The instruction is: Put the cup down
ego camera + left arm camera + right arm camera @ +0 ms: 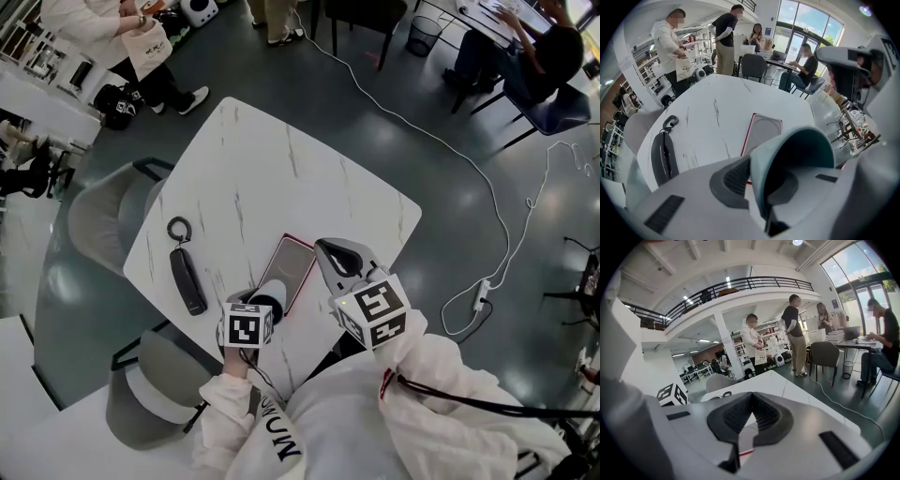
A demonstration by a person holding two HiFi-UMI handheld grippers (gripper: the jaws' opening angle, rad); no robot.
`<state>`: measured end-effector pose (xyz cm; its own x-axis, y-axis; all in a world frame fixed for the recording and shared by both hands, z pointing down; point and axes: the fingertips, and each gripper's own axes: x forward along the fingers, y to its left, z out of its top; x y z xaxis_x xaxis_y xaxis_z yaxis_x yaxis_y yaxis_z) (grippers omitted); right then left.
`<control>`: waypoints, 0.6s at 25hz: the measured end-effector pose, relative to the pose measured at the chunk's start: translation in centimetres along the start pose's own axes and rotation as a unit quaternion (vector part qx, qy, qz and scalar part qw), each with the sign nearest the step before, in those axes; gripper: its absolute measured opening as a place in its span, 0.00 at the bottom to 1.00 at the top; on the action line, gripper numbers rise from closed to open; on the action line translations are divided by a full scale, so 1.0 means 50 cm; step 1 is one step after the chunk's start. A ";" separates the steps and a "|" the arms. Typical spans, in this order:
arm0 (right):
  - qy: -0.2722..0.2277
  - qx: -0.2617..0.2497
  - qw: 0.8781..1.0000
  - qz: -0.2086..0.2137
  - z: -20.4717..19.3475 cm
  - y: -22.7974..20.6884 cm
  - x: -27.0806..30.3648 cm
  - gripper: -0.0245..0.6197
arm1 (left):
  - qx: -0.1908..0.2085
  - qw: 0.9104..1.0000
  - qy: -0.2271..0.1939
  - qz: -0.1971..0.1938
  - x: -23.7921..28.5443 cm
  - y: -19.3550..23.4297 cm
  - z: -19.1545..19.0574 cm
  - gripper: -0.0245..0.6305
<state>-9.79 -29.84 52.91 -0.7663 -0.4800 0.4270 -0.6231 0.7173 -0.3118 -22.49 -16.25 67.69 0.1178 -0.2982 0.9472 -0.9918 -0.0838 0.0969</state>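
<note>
Currently the cup (pixel 787 140) is hanging in the left gripper (pixel 761 183), just above the near edge of the white marble table (pixel 253 169). It is tilting far over, with its dark mouth facing back along the jaws. Those jaws are pinching its wall near the rim, one pad outside and the other seemingly inside. The cup is looking small, stiff and smooth, probably light, so a one-wall pinch is likely letting it swivel. A hold lower on the wall would be steadier, and it is needing to turn upright before touching down.

Just beyond it a flat red-edged pad (pixel 291 267) is lying on the table, close enough to catch the cup's base. Bare marble to either side is looking safer. A black case with a loop cord (pixel 186 277) is lying further left, well apart. The right gripper (pixel 751 413) is hovering beside the pad with its jaw tips meeting and gripping nothing.
</note>
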 end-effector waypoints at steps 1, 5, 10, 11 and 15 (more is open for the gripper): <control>0.000 0.000 1.000 0.000 0.001 -0.002 0.002 0.05 | 0.001 1.000 0.003 0.000 0.002 0.001 0.000 0.08; -0.001 0.004 1.000 -0.001 0.001 -0.010 0.006 0.05 | 0.009 1.000 0.018 -0.004 0.011 0.002 -0.001 0.08; -0.001 0.012 1.000 -0.004 0.000 -0.030 0.004 0.05 | 0.015 0.999 0.047 -0.013 0.023 -0.006 0.001 0.09; -0.001 0.014 1.000 -0.004 0.000 -0.035 0.004 0.05 | 0.019 0.998 0.051 -0.013 0.025 -0.008 0.004 0.09; -0.002 0.017 1.000 -0.005 0.002 -0.046 0.004 0.05 | 0.027 0.997 0.066 -0.008 0.034 -0.005 0.004 0.09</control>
<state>-8.52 -31.62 53.64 -0.7602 -0.4899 0.4267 -0.6362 0.6946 -0.3359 -22.02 -16.94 69.19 0.1226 -0.1685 0.9780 -0.9852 -0.1397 0.0994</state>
